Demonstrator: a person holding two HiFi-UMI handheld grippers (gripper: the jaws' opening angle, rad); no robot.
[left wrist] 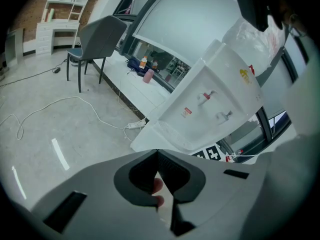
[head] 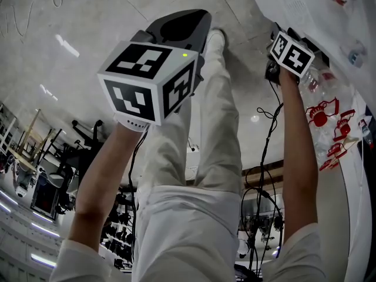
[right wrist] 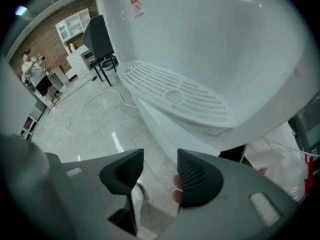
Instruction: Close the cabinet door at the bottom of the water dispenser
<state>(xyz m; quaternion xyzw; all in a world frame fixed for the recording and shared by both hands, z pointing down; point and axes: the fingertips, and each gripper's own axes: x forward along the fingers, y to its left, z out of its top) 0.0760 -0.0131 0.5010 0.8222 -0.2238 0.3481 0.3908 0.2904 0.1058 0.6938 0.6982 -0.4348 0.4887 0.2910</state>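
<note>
One red label on water dispenser, print unreadable.

We take this for a lab or office-type workroom, not a home. A white water dispenser stands on a glossy grey tiled floor, right beside a long window with a low white ledge. Well away from the dispenser, a grey chair sits in front of white shelving against a brick wall. A white cable trails over the floor to a power strip near the dispenser's foot. Far from it we see a person by the brick wall, and dark equipment stands crowd the background.
</note>
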